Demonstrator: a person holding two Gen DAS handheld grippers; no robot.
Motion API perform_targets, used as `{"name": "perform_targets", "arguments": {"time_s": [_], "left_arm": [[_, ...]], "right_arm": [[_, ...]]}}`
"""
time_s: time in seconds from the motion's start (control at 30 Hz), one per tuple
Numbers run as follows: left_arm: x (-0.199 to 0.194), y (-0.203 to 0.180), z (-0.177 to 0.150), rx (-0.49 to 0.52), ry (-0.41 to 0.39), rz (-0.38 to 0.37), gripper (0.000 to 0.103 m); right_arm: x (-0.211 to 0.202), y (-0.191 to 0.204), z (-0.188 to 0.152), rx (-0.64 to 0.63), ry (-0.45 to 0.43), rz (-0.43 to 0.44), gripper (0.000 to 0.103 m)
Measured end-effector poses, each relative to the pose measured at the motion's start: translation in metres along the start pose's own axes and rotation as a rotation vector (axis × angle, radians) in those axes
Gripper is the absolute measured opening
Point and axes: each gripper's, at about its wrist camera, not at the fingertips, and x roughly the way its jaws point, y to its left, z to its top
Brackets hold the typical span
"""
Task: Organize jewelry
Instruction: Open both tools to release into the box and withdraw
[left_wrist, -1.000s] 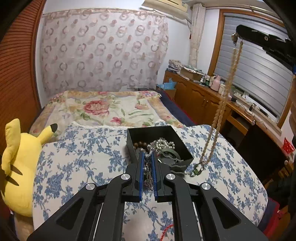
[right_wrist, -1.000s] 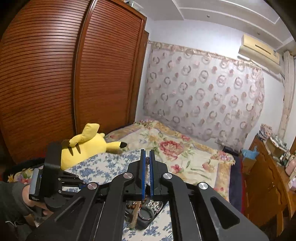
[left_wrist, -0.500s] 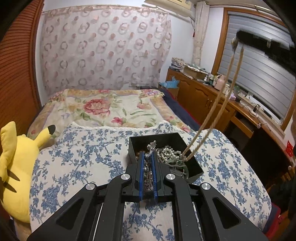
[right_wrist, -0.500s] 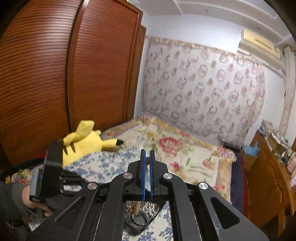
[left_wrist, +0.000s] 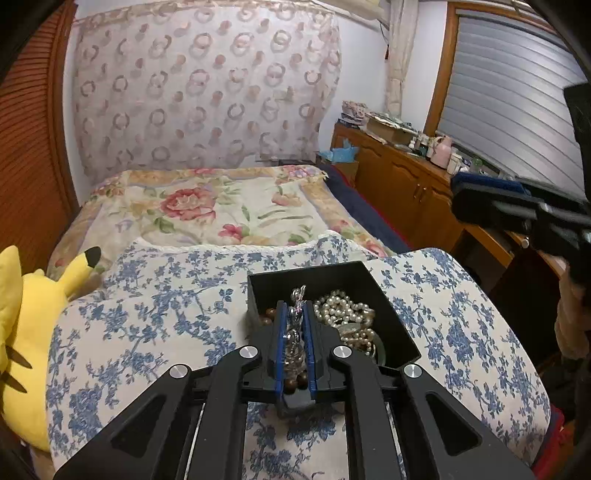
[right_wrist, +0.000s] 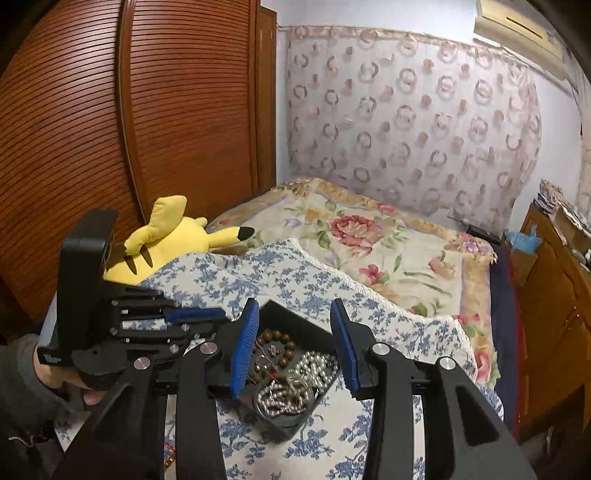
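The bed (left_wrist: 207, 206) extends ahead of both grippers, and a blue-floral quilt (left_wrist: 147, 317) covers its near part directly beneath them. A yellow plush toy (left_wrist: 22, 325) lies at the quilt's edge, to the left of the left gripper. A black box (left_wrist: 388, 291) rests on the quilt immediately ahead of and below the left gripper's tips; in the right wrist view the same box (right_wrist: 295, 317) sits below and between the right gripper's fingers.

The left gripper (left_wrist: 294, 317) has its blue pads pressed nearly together, pinching a silver chain (left_wrist: 295, 321) that stands above the box's near-left portion. The right gripper (right_wrist: 295, 343) is over the box with its jaws opening; nothing is clamped between them. A hand (right_wrist: 70, 384) grips the left gripper's handle, left of the right gripper.

Inside the box, a pearl strand (left_wrist: 343, 306) lies just right of the left gripper's tips, and brown wooden beads (right_wrist: 284, 347) lie at the box's far-left side as seen from the right gripper.
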Motion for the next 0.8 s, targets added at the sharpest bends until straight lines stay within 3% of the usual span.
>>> {"name": "perform_targets", "arguments": {"time_s": [0.4, 0.57, 0.6, 0.8], "left_arm": [[-0.012, -0.008, -0.005, 0.018, -0.002, -0.019, 0.008], [-0.036, -0.010, -0.031, 0.034, 0.018, -0.026, 0.011], [-0.041, -0.010, -0.038, 0.035, 0.022, -0.028, 0.017], [-0.063, -0.002, -0.086, 0.031, 0.064, -0.007, 0.026]], "right_arm": [[-0.011, -0.014, -0.058, 0.092, 0.030, -0.004, 0.043], [-0.011, 0.008, -0.091, 0.108, 0.055, 0.028, 0.043], [-0.010, 0.014, -0.098, 0.110, 0.061, 0.039, 0.043], [-0.003, 0.052, -0.134, 0.118, 0.106, 0.095, 0.043]]}}
